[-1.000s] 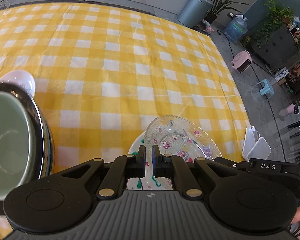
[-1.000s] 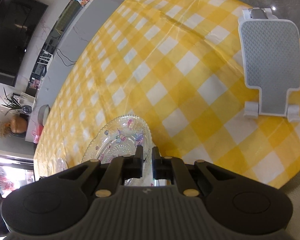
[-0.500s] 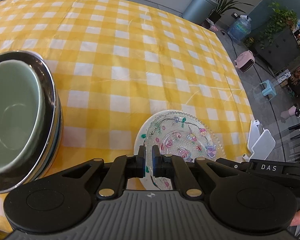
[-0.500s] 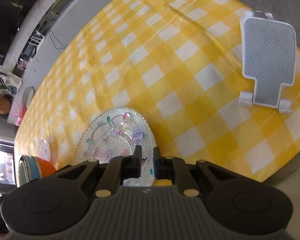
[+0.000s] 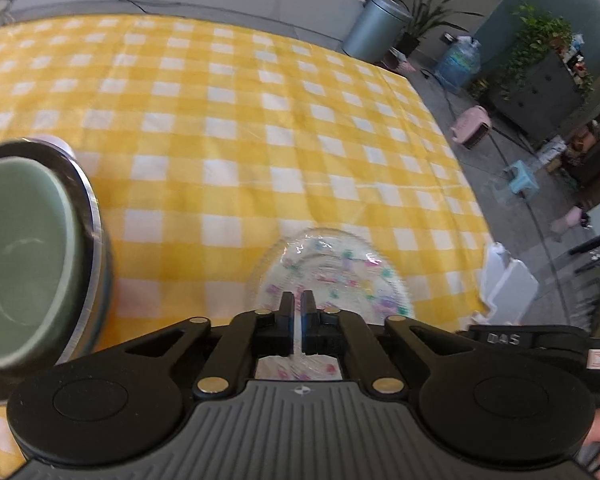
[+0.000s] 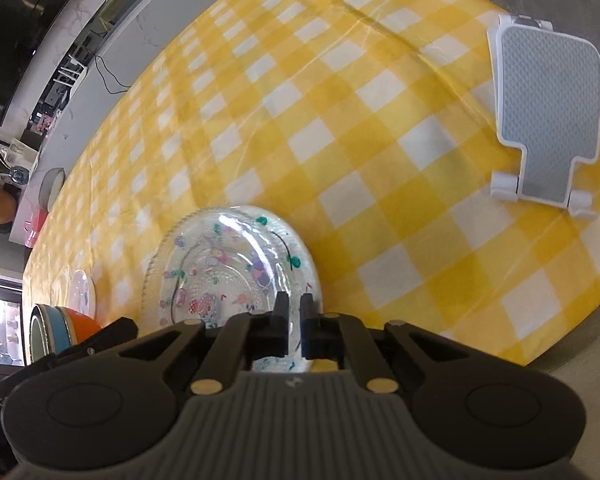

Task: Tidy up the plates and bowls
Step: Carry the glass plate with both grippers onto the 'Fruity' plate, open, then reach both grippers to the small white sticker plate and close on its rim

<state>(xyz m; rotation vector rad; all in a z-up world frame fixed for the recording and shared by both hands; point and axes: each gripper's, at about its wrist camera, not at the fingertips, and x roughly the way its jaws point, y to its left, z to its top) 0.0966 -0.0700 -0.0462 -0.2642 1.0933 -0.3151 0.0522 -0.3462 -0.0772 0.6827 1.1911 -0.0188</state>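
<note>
Plate-stacking step here: both my left gripper and right gripper have jaws clamped on the near rim of the patterned glass plate, which I think sits on a white plate on the desk. Next I'd gently release it, or carry it to the bowl stack.

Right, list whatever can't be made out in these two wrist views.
- Glass plate: near rim hidden under left hand-held gripper, pattern blurred, left wrist view.
- Green bowl: cut off by the left edge, same view.
- Stacked bowls: partly behind that hand-held gripper, right wrist view.
- Small pale plate: too small, design unreadable.
</note>
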